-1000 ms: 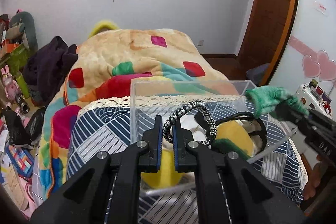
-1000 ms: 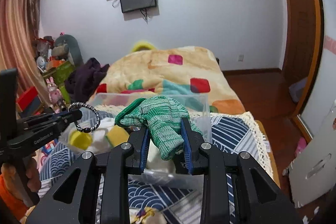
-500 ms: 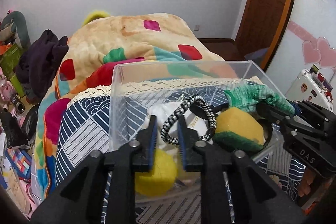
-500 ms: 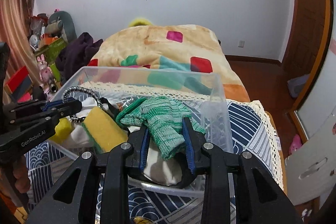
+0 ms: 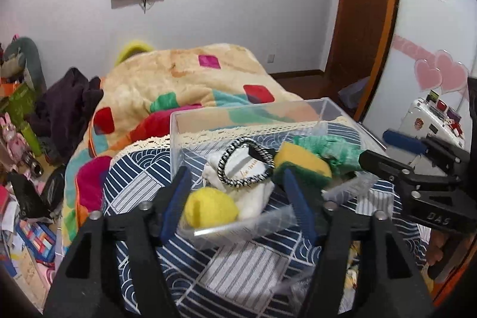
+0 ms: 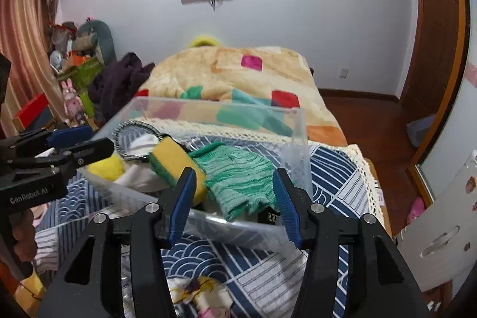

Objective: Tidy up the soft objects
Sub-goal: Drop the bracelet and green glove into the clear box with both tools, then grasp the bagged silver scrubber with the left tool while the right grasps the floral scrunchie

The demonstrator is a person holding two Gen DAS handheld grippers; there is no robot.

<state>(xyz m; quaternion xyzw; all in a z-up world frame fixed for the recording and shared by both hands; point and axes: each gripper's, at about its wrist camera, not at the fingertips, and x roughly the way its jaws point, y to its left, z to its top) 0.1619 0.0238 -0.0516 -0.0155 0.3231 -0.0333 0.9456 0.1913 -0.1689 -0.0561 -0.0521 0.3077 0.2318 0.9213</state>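
Observation:
A clear plastic box (image 5: 247, 112) (image 6: 298, 133) stands on the patterned cloth. In it lie a black-and-white braided ring (image 5: 247, 166) (image 6: 131, 136), a yellow-green sponge (image 5: 301, 163) (image 6: 176, 166), a green knit cloth (image 5: 334, 149) (image 6: 241, 178), a yellow ball (image 5: 208, 207) (image 6: 104, 167) and a white cloth (image 5: 253, 195). My left gripper (image 5: 237, 204) (image 6: 80, 143) is open and empty at the box's near wall. My right gripper (image 6: 232, 204) (image 5: 384, 151) is open and empty, with the green cloth lying between its fingers.
The box sits on a blue-and-white patterned cloth (image 5: 143, 187) (image 6: 337, 163) with a lace edge. A bed with a colourful blanket (image 5: 184, 79) lies behind. Dark clothes (image 5: 65, 106) and clutter fill the left side. A wooden door (image 5: 363, 8) is at the right.
Both grippers have opened. The braided ring has dropped from the left gripper into the box, and the green cloth has been let go by the right gripper and lies in the box.

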